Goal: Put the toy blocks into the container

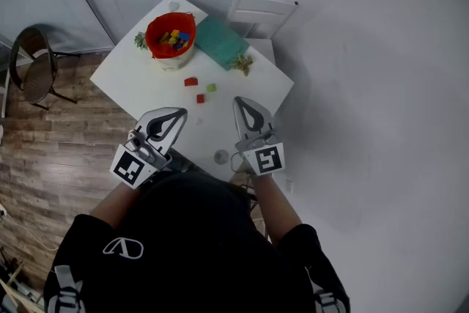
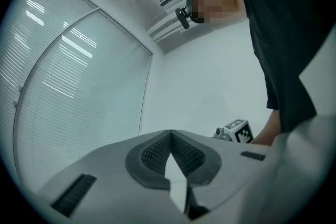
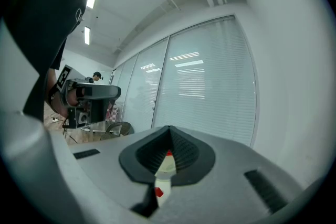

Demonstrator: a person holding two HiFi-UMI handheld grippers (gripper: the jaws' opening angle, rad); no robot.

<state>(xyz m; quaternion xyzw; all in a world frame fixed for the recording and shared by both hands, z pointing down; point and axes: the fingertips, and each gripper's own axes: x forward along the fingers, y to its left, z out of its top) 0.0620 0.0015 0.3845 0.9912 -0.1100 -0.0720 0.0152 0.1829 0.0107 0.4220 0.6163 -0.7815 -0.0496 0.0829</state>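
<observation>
The left gripper [image 2: 170, 132] has its jaws pressed together right up to the tips, with nothing between the ribbed pads. The right gripper [image 3: 169, 128] is closed just as tightly and also carries nothing. The specks of red in the slit below its tips look like loose blocks lying on the table [image 1: 146, 80] ahead, not something it has clamped.

In the head view both tips sit in the middle of the frame, over the near part of the table. The three loose blocks lie just above them, in the gap between the two grippers. A small red block [image 1: 199, 99] is closest and lies nearer the left tip. A green block [image 1: 211, 88] sits a little higher, slightly nearer the right tip. A red block [image 1: 191, 81] lies just left of the green one. They are too small here to show a long axis.

The red container [image 1: 170, 37] stands well beyond them towards the upper left, on the left gripper's side, with coloured blocks already in it. A teal mat [image 1: 220, 40] lies just to its right.

Both grippers point up the frame, away from the person, held roughly level and angled slightly towards each other. Their marker cubes sit back by the body. Judging from this, either pair of jaws must open before any block can be picked up.
</observation>
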